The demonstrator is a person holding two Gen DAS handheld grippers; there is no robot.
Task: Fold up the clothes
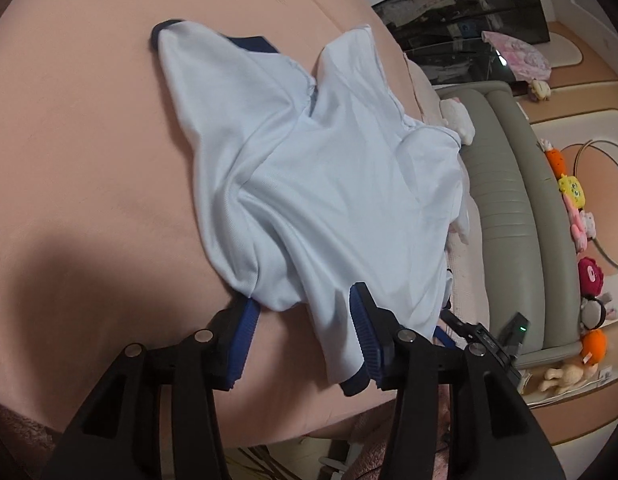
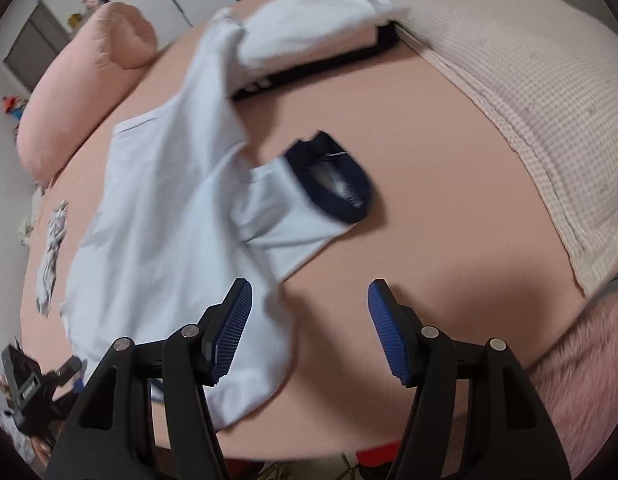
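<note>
Shirt [image 1: 329,184] lies rumpled and unfolded on the bed [image 1: 89,160], sleeves out, so you've hardly started: left gripper [image 1: 305,340] spread astride its hem, right gripper [image 2: 309,328] spread, pinching nothing.

Each of the two hand-held tongs is built from matte black plastic. On the left tongs [image 1: 305,340], two angular black arms are seen, each pierced by a long slot and pinned with round silver rivets at the joints. The fingers [image 1: 365,340] are faced with ribbed blue pads. The right tongs [image 2: 309,330] are made the same way: black slotted arms, silver rivets, and blue ridged pads on both fingers [image 2: 233,328]. In the left wrist view, the right tongs' black body is shown from the side, with a small green light lit on it.
</note>
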